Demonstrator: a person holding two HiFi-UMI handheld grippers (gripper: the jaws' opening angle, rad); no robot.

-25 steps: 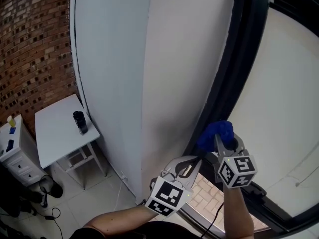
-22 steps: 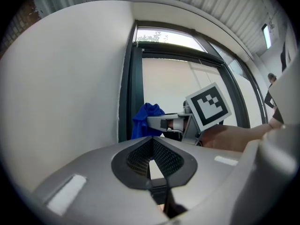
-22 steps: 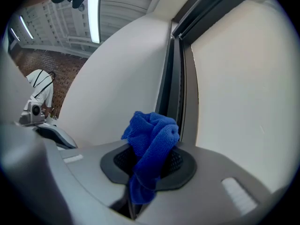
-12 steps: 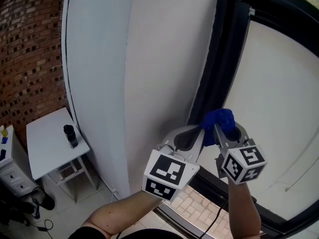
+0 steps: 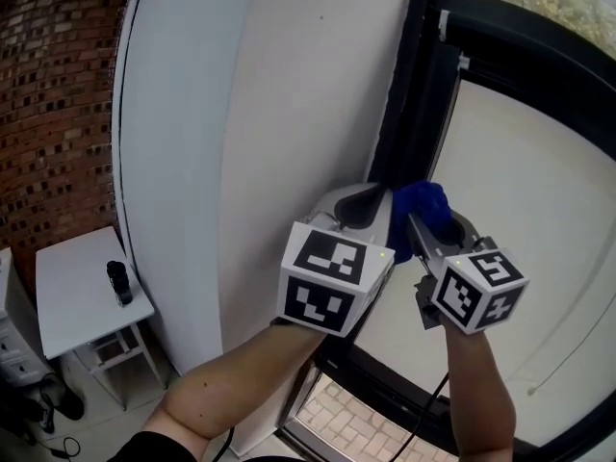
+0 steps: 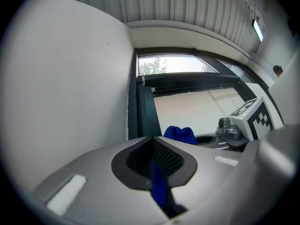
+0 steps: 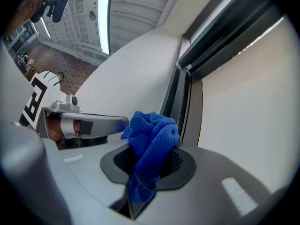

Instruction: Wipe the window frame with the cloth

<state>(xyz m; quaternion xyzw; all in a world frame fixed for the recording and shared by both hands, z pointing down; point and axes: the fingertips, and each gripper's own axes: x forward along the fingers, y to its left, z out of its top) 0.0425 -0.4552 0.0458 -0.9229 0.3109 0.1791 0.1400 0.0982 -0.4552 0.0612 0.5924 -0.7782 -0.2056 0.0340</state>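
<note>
Both hand-held grippers have come up higher along the window frame (image 5: 416, 114) than a moment ago, and the left hand-held gripper (image 5: 369, 203) has drawn in close beside the right one, its marker cube now larger in the head view. The right hand-held gripper (image 7: 150, 159) is clamped on the blue cloth (image 7: 152, 139), which bunches up out of its pads and also hangs down the seam between them. The bunched cloth (image 5: 423, 210) sits at this gripper's tips, against the dark frame just ahead of them. The left hand-held gripper (image 6: 153, 146) has its jaws pressed together; a thin blue sliver shows in their seam, and I cannot tell what it is. The cloth (image 6: 180, 134) lies just beyond its tips. Far below and to the left of the left hand-held gripper stands a small white counter (image 5: 72, 292) with a dark bottle (image 5: 117, 282) on it.
</note>
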